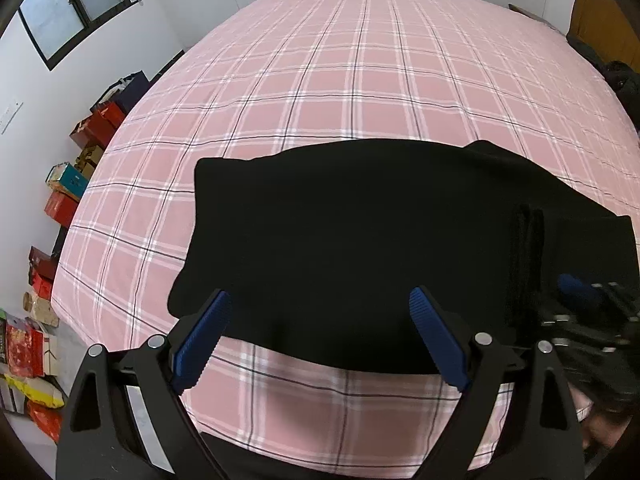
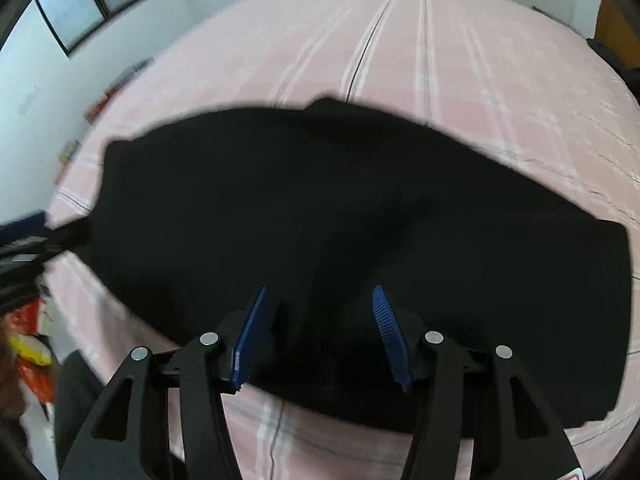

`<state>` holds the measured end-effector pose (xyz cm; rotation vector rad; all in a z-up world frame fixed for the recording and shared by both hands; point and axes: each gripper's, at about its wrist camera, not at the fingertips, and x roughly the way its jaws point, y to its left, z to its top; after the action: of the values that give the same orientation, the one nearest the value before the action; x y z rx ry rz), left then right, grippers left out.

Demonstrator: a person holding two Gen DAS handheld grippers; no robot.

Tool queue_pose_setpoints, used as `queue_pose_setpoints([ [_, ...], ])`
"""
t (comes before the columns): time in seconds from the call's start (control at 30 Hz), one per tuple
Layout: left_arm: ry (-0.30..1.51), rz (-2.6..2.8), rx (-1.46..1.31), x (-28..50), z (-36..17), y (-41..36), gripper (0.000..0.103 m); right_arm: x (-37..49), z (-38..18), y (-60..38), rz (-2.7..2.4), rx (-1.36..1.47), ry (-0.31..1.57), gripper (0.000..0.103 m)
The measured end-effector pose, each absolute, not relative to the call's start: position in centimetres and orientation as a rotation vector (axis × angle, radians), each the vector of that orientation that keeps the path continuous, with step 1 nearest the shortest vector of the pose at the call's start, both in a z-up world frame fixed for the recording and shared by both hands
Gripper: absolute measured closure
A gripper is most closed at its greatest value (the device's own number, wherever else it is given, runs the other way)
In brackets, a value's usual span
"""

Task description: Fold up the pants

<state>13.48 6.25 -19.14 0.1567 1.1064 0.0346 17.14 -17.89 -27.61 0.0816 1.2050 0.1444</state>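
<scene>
The pants (image 1: 360,240) lie flat as a compact dark stack near the bed's (image 1: 360,60) near edge, folded at least once by their short outline. My left hand-held gripper (image 1: 320,312) and right hand-held gripper (image 2: 318,312) both stand released above them, grasping nothing. Remaining, I judge: one more fold or smoothing.

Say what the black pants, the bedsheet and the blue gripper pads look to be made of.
Pants: soft matte fabric, maybe knit; it drapes flat without shine, weave too dark to tell.
Bedsheet: thin woven cloth, likely cotton; pink printed plaid, slight wrinkles.
Pads of the left gripper: ridged blue rubber or plastic; fine ribs show.
</scene>
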Motion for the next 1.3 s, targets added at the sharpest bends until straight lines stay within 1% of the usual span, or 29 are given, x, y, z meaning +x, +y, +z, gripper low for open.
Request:
queue_pose_setpoints([
  [0.03, 1.107, 0.035, 0.152, 13.6, -19.2, 6.6, 0.014, 17.3, -28.0, -17.3, 0.133, 0.059, 1.188, 0.039],
  [0.07, 1.106, 0.034, 0.150, 13.6, -19.2, 6.9, 0.014, 17.3, -28.2, -16.9, 0.120, 0.027, 1.174, 0.041],
  [0.1, 1.106, 0.033, 0.147, 13.7, -19.2, 7.1, 0.014, 17.4, -28.6, -16.6, 0.095, -0.017, 1.171, 0.050],
  [0.13, 1.107, 0.036, 0.143, 13.8, -19.3, 7.5, 0.014, 17.7, -28.7, -16.7, 0.067, -0.041, 1.172, 0.063],
  [0.17, 1.108, 0.035, 0.138, 13.9, -19.4, 7.7, 0.014, 18.1, -28.4, -17.2, 0.062, -0.002, 1.179, 0.080],
  [0.2, 1.109, 0.035, 0.131, 14.0, -19.5, 8.0, 0.014, 18.5, -27.7, -17.9, 0.055, 0.058, 1.184, 0.088],
  [0.27, 1.114, 0.032, 0.122, 14.1, -19.7, 8.4, 0.014, 19.0, -25.8, -19.3, 0.059, 0.170, 1.155, 0.088],
  [0.33, 1.112, 0.030, 0.122, 14.2, -19.8, 8.6, 0.014, 19.3, -23.6, -19.3, 0.070, 0.193, 1.109, 0.088],
  [0.4, 1.112, 0.027, 0.121, 14.2, -20.0, 8.7, 0.014, 20.0, -23.5, -18.8, 0.112, 0.211, 1.115, 0.087],
  [0.5, 1.119, 0.033, 0.113, 14.2, -20.3, 8.9, 0.014, 20.9, -27.3, -17.1, 0.168, 0.195, 1.213, 0.083],
  [0.53, 1.125, 0.036, 0.107, 14.2, -20.4, 9.0, 0.014, 20.6, -28.5, -16.6, 0.175, 0.164, 1.216, 0.079],
  [0.57, 1.127, 0.039, 0.103, 14.2, -20.4, 9.1, 0.014, 20.2, -28.0, -16.4, 0.179, 0.148, 1.183, 0.073],
  [0.6, 1.129, 0.040, 0.098, 14.1, -20.4, 9.3, 0.014, 20.2, -27.3, -16.4, 0.192, 0.156, 1.188, 0.068],
  [0.63, 1.133, 0.038, 0.081, 14.1, -20.4, 9.7, 0.014, 19.9, -26.2, -16.8, 0.214, 0.190, 1.188, 0.061],
  [0.7, 1.136, 0.033, 0.009, 14.1, -20.5, 11.0, 0.011, 18.6, -23.8, -17.6, 0.236, 0.212, 1.140, 0.060],
  [0.73, 1.142, 0.028, -0.057, 14.1, -20.6, 12.1, 0.011, 17.5, -22.2, -18.5, 0.235, 0.195, 1.105, 0.053],
  [0.77, 1.147, 0.029, -0.152, 14.2, -20.8, 13.8, 0.011, 16.3, -21.2, -19.3, 0.229, 0.185, 1.081, 0.043],
  [0.8, 1.153, 0.045, -0.227, 14.2, -21.1, 15.4, 0.011, 15.0, -20.1, -20.1, 0.229, 0.176, 1.062, 0.040],
  [0.93, 1.139, 0.134, -0.528, 13.9, -22.9, 21.7, 0.011, 11.4, -18.8, -21.6, 0.200, 0.144, 1.081, 0.036],
  [1.0, 1.152, 0.147, -0.615, 14.1, -24.2, 23.2, 0.010, 10.2, -19.4, -22.5, 0.183, 0.152, 1.117, 0.036],
  [1.2, 1.166, 0.118, -0.813, 15.3, -27.5, 24.5, 0.010, 7.2, -23.0, -21.8, 0.178, 0.226, 1.195, 0.035],
  [1.3, 1.170, 0.139, -0.813, 15.6, -28.2, 24.0, 0.010, 6.8, -23.6, -20.9, 0.181, 0.192, 1.198, 0.034],
])
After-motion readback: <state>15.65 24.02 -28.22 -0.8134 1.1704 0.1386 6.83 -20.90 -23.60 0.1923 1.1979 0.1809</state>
